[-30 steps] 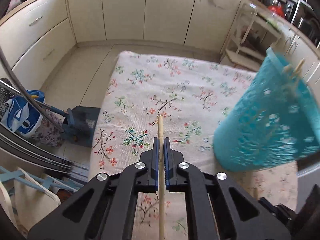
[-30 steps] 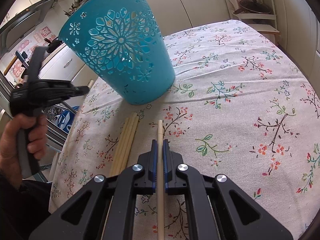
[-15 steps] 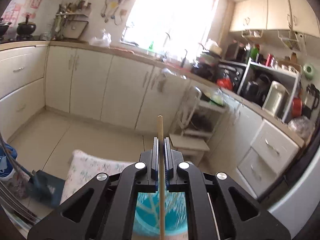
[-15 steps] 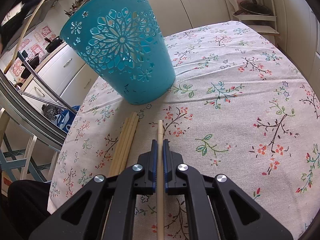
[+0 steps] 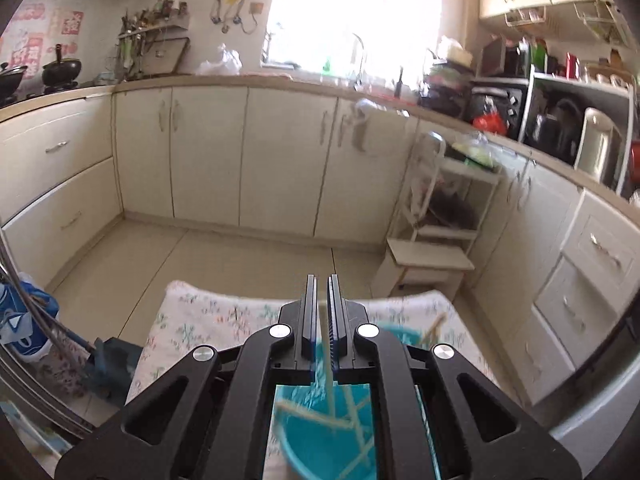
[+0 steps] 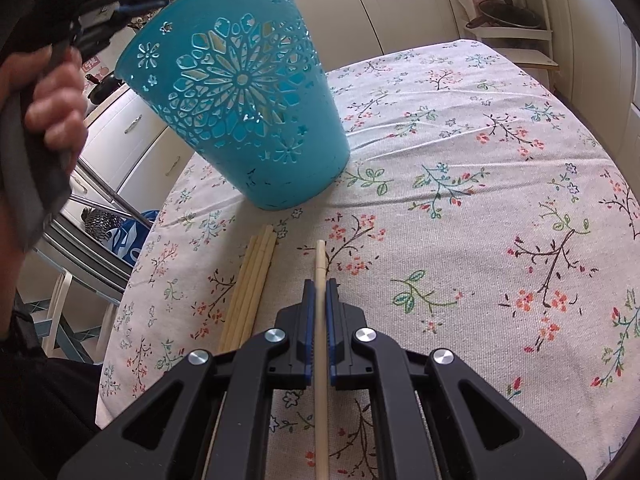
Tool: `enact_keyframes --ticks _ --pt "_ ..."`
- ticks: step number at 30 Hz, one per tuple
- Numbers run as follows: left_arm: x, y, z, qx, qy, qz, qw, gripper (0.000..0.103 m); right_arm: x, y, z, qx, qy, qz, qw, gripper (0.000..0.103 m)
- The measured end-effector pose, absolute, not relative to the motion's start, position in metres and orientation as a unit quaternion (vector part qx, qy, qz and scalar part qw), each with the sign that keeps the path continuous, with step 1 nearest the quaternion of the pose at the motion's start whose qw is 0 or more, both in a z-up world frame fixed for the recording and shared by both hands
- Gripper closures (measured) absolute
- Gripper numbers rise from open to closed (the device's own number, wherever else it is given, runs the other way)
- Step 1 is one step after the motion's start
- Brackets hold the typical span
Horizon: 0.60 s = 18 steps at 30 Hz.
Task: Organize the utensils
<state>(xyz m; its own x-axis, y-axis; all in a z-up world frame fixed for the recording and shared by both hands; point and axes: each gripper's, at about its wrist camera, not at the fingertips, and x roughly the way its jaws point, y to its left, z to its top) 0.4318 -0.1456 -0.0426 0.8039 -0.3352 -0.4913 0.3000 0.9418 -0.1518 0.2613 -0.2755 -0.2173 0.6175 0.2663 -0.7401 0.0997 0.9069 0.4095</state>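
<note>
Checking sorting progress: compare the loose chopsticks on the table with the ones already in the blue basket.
1. The loose chopsticks lie flat on the tablecloth. The chopsticks in the basket lean upright.
2. The loose chopsticks sit side by side, parallel. The chopsticks in the basket cross at different angles.
3. The loose chopsticks are just outside the basket, near its base.

Both are pale wooden sticks.

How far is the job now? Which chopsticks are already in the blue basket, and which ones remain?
Several chopsticks already lie inside the blue basket. The left gripper is above it, releasing one chopstick. The right gripper holds another chopstick above the table. A bundle of chopsticks remains on the tablecloth.
</note>
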Motion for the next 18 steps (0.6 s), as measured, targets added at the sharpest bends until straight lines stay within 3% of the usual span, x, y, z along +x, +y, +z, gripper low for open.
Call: enact_keyframes --ticks 2,4,7,10,14,18 --pt "0.420 -0.135 -0.051 -0.027 0.279 -0.175 0.944 0.088 0.262 -0.274 -0.217 0.204 0.436 0.048 0.875 0.097" --pt "0.408 -0.118 -0.052 -0.031 0.284 -0.172 0.943 0.057 0.262 -0.272 -0.217 0.200 0.436 0.049 0.876 0.097" --pt "0.386 -0.081 -0.051 -0.057 0.278 -0.151 0.947 0.037 0.263 -0.269 -0.217 0.192 0.433 0.049 0.879 0.097" --pt "0.375 -0.045 -0.052 -0.101 0.281 -0.129 0.945 0.029 0.262 -0.264 -0.216 0.170 0.432 0.045 0.884 0.097" --pt "0.380 -0.015 -0.063 -0.138 0.308 -0.107 0.935 0.029 0.259 -0.267 -0.215 0.180 0.436 0.047 0.881 0.097" --pt "0.380 0.003 -0.066 -0.148 0.313 -0.102 0.933 0.029 0.244 -0.285 -0.205 0.256 0.409 0.066 0.874 0.097"
